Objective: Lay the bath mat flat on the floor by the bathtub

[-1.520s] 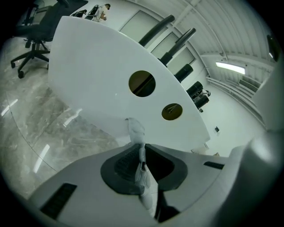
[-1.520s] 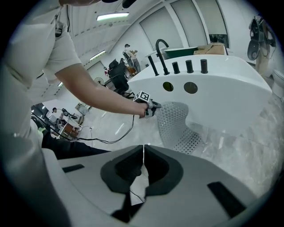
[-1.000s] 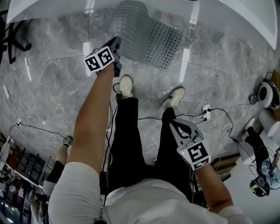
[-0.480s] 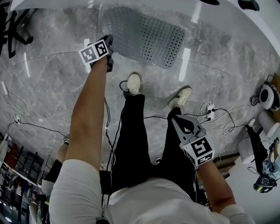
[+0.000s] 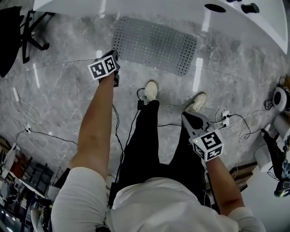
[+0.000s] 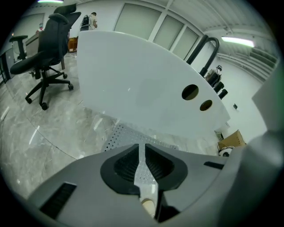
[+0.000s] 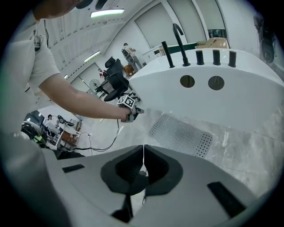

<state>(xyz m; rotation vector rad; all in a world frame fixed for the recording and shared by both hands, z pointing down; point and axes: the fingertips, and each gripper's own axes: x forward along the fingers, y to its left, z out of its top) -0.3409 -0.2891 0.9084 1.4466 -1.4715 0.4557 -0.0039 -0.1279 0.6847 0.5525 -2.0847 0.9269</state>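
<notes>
The grey perforated bath mat (image 5: 154, 45) lies flat on the marble floor along the white bathtub (image 5: 158, 7). My left gripper (image 5: 114, 55) hovers just off the mat's near left corner, jaws a narrow crack apart with nothing between them. In the left gripper view the mat (image 6: 116, 134) shows beyond the left gripper (image 6: 141, 148), below the tub (image 6: 146, 88). My right gripper (image 5: 186, 117) hangs by the person's right leg, away from the mat, shut and empty. The right gripper view shows the right gripper (image 7: 143, 150), the mat (image 7: 179, 133), and the left gripper (image 7: 135, 110).
The person's shoes (image 5: 151, 90) stand just short of the mat. Cables and a power strip (image 5: 222, 118) trail on the floor at right. A black office chair (image 5: 31, 27) stands at the far left. Equipment (image 5: 278, 97) sits at the right edge.
The mat, bunched and lifted at its left end a second ago, now lies flat. My left gripper has let go of its corner and drawn back slightly. The right gripper has barely moved.
</notes>
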